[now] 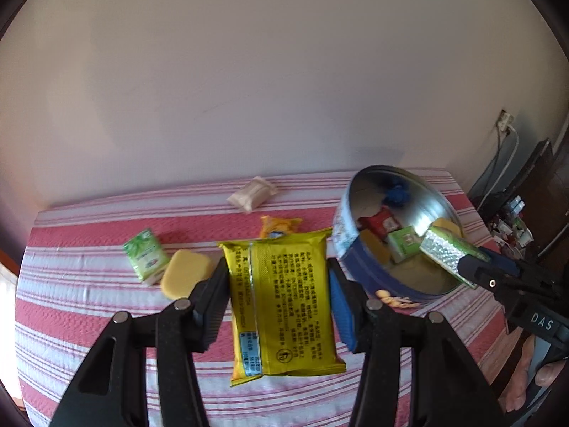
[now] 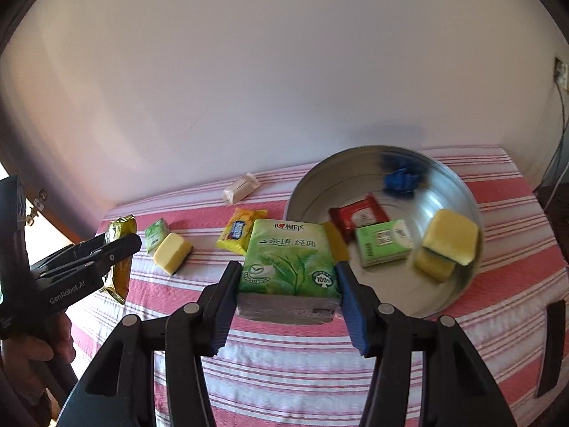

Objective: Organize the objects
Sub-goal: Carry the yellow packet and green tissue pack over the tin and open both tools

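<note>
Three green tissue packs [image 2: 288, 259] [image 2: 156, 233] [image 2: 384, 245], four yellow sponges [image 2: 172, 258] [image 2: 451, 240] [image 2: 435, 268] [image 1: 375, 251], two yellow snack packets [image 1: 281, 299] [image 2: 238, 233], one tin [image 2: 458, 181], one red packet [image 2: 359, 215], one white packet [image 2: 241, 186].

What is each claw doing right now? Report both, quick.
Left claw: shut on the yellow snack packet.
Right claw: shut on the green tissue pack.

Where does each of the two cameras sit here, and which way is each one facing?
Left wrist: on the left gripper, looking down along its fingers at the yellow snack packet it clamps; the right gripper and a hand show at right.
Right wrist: on the right gripper, looking at the green tissue pack it clamps; the left gripper and a hand show at left.
Shared: the round metal tin and red-striped cloth.
</note>
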Available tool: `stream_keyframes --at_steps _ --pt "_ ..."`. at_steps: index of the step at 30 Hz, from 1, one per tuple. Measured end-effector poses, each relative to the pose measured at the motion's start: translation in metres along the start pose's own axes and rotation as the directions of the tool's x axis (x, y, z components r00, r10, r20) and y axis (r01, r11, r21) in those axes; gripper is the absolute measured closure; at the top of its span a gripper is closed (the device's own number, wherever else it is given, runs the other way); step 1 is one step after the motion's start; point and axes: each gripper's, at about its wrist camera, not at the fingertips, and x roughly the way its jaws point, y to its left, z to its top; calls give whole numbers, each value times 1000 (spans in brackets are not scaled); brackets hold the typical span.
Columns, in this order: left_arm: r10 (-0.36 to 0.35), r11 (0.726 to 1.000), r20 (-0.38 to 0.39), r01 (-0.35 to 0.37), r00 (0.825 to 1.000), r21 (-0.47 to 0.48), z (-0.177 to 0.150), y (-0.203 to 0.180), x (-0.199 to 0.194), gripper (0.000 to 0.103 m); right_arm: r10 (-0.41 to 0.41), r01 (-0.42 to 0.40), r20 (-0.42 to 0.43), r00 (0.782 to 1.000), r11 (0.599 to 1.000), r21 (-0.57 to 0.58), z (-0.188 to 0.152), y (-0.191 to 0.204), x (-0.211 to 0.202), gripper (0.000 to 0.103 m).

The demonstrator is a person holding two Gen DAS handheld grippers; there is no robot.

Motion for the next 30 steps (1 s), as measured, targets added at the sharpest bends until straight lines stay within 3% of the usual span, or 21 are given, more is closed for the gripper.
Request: stream_keyframes --at_steps 13,30 --pt "-52 992 26 49 998 117 17 -71 -3 52 -47 46 97 994 999 8 11 -35 -43 47" --pt "-91 981 -2 91 996 169 37 -135 22 52 -84 75 103 991 994 85 23 -102 -45 47"
